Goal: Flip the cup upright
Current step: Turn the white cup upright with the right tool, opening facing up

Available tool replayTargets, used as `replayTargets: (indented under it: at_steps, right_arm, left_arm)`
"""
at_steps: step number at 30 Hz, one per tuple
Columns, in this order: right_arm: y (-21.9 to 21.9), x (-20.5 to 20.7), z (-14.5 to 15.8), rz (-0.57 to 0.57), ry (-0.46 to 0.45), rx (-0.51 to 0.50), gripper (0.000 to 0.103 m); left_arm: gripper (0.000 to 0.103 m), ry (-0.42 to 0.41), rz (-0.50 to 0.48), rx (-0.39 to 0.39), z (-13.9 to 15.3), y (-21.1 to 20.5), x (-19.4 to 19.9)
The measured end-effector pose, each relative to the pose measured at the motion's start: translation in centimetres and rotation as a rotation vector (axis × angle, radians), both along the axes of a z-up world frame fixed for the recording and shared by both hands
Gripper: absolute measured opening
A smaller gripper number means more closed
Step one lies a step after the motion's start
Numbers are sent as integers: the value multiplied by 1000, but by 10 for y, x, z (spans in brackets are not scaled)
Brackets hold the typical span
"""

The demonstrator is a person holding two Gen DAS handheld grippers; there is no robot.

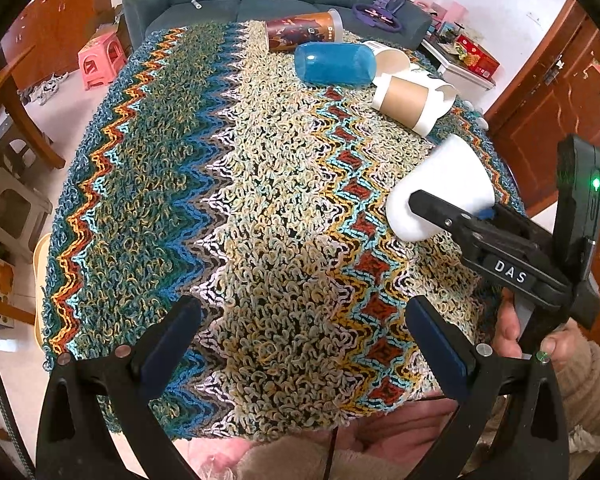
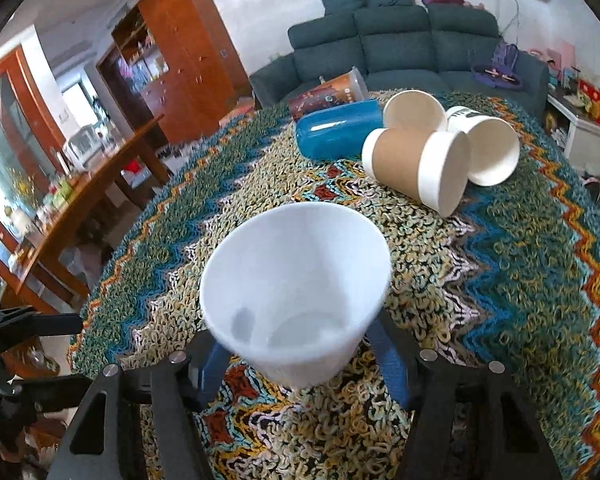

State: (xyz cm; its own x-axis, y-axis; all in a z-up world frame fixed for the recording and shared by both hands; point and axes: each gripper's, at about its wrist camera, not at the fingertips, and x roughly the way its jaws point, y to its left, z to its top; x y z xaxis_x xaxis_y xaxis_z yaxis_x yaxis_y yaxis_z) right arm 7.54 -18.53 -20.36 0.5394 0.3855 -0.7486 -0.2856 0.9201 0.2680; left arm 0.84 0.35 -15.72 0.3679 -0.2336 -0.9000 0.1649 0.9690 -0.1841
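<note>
Two fisheye views show a table under a zigzag yarn cloth (image 1: 260,208).

From the left wrist camera, the left gripper (image 1: 304,344) sits at the bottom of the frame, its blue-padded fingers (image 1: 440,344) spread wide over bare cloth, gripping nothing. Along the top edge, from centre to right, lie a printed tube (image 1: 304,30) whose writing is too small to read, a blue cup (image 1: 334,65) and a brown-sleeved paper cup (image 1: 414,100), all on their sides. At right, the right gripper (image 1: 444,210) clamps a white cup (image 1: 440,188) above the cloth; a white label on its black body reads "DAS", and a green light glows further right. A hand (image 1: 512,334) shows at lower right.

From the right wrist camera, the white cup (image 2: 296,296) fills the lower centre, its mouth open toward the camera and tilted up, its base pinched between the blue fingers (image 2: 388,360). Behind it, upper right of centre, the blue cup (image 2: 336,130) and three paper cups (image 2: 414,164) lie tipped over.
</note>
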Motion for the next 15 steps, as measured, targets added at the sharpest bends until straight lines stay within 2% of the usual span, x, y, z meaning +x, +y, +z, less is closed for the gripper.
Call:
replayTargets:
  at_steps: [3, 10, 14, 15]
  right_arm:
    - [8, 3, -1, 15, 24, -53, 65]
    - [18, -4, -2, 35, 5, -130, 66]
    - [17, -7, 2, 36, -3, -118, 80]
    - [16, -8, 4, 33, -9, -113, 80]
  left_arm:
    - [102, -1, 9, -5, 2, 2, -1]
    - [102, -4, 5, -1, 3, 0, 0]
    - [102, -12, 2, -3, 6, 0, 1]
    - [102, -14, 1, -4, 6, 0, 1]
